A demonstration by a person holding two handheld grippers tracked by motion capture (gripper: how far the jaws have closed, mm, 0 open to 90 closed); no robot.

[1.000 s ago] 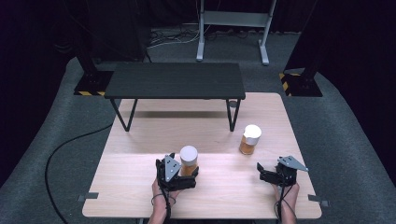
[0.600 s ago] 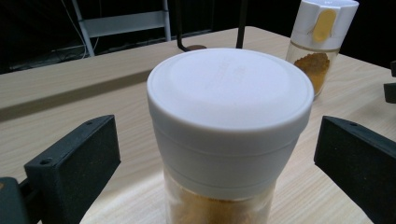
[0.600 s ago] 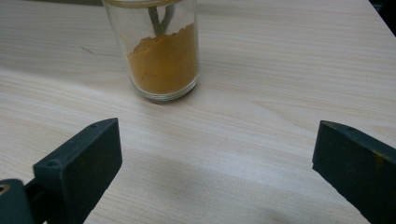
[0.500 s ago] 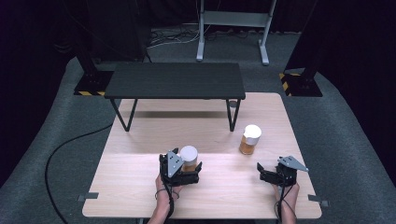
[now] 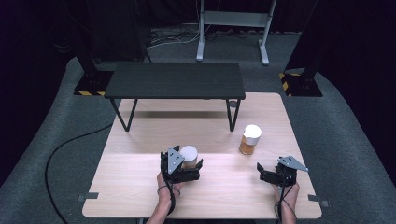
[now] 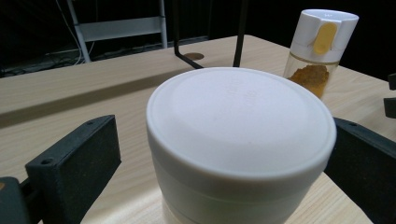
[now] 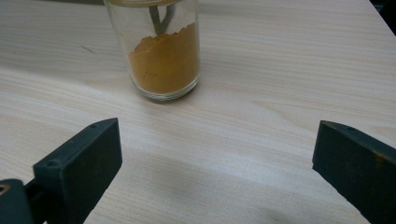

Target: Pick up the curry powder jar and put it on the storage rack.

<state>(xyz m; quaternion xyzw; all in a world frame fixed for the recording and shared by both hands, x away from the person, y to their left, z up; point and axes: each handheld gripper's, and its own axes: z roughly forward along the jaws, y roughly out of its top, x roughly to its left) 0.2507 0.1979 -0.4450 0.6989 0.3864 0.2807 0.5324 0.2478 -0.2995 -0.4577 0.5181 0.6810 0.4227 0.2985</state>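
On the near left of the bench [image 5: 140,186] we have the white-lidded jar [image 5: 188,153] between the spread jaws of our left hand-held gripper [image 5: 183,169], not yet pinched (grasping step, we judge). Next: close squarely on it. Our right hand-held gripper [image 5: 268,173] gapes empty near the spice jar [image 5: 250,139].

A white round-lidded plastic jar [image 6: 240,144] stands between the left gripper [image 6: 224,158]'s spread black jaws. A clear glass spice jar of orange powder [image 6: 320,51] stands farther off on the pale wooden table [image 6: 70,88].
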